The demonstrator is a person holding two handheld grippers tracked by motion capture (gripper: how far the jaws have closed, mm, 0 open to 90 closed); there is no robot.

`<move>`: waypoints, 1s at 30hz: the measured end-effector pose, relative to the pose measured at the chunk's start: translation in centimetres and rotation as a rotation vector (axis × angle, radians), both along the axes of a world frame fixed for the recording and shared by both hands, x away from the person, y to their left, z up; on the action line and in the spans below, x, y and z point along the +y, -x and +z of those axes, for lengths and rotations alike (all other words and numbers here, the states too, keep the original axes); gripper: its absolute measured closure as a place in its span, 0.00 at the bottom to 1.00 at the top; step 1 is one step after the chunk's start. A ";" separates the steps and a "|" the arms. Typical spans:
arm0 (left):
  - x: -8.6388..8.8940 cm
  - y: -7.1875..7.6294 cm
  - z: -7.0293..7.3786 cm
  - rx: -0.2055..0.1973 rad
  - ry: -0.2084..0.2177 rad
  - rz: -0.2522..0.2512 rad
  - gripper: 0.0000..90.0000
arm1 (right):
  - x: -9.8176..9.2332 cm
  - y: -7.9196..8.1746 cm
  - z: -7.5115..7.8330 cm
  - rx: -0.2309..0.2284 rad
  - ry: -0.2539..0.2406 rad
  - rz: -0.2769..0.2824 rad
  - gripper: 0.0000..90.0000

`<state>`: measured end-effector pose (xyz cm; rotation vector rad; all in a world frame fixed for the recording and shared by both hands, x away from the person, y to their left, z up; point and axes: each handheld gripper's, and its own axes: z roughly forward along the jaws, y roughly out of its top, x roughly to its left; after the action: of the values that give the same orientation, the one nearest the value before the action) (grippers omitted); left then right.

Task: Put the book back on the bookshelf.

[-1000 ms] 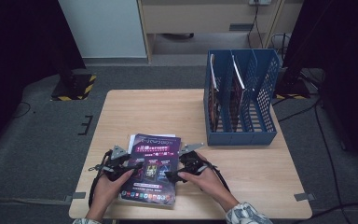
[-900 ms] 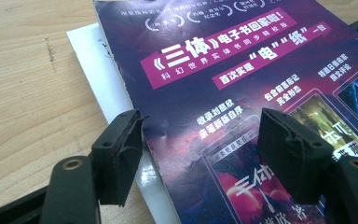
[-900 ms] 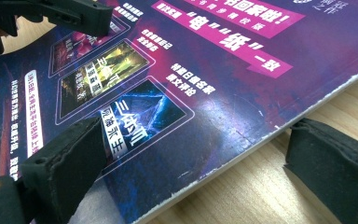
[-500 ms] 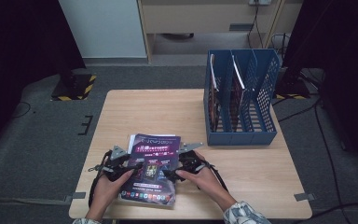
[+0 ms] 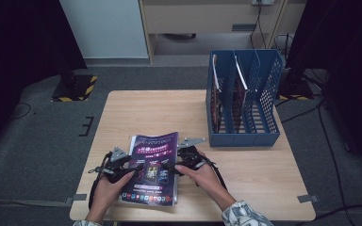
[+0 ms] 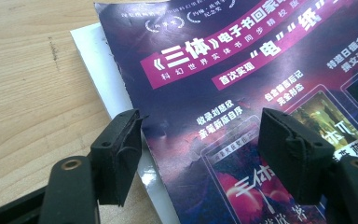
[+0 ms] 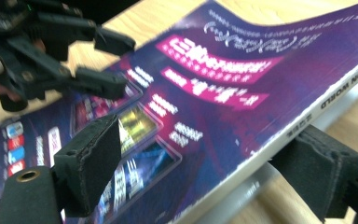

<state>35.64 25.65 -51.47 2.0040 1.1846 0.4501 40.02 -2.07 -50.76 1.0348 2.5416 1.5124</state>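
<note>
A purple magazine (image 5: 152,167) lies near the table's front edge on a white booklet (image 6: 103,65). My left gripper (image 5: 128,168) is open at its left edge. In the left gripper view its jaws (image 6: 200,158) straddle that edge, one pad beside the cover, the other over it. My right gripper (image 5: 173,165) is at the magazine's right edge. In the right gripper view the spine (image 7: 335,95) is tilted up between the open jaws (image 7: 209,172), which have just been closing. One pad (image 7: 91,158) is over the cover and the other pad (image 7: 321,170) is under the spine. The left gripper (image 7: 114,63) shows there too.
A blue file rack (image 5: 264,106) with three slots stands at the table's back right, holding a few magazines (image 5: 217,101) in its left slots. Bare wooden table (image 5: 146,113) lies behind the magazine and to the right of my right hand (image 5: 207,181).
Almost nothing: the right hand has shifted slightly at the magazine's right edge, and the left hand has stayed where it was.
</note>
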 end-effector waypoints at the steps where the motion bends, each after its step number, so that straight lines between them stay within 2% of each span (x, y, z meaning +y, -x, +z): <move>1: 0.0 0.0 0.0 0.000 -0.001 -0.001 0.33 | 0.2 -0.1 0.1 0.003 -0.003 -0.001 0.19; 21: 0.1 0.0 -0.1 -0.003 0.005 0.002 0.33 | 3.1 -1.8 0.5 0.030 0.051 0.012 0.20; 30: 0.1 0.0 -0.1 -0.003 0.007 0.003 0.33 | 3.5 -2.2 0.3 0.037 0.053 0.004 0.21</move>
<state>35.60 25.72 -51.55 1.9955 1.1854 0.4498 42.20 1.47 -50.43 1.0615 2.5947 1.4314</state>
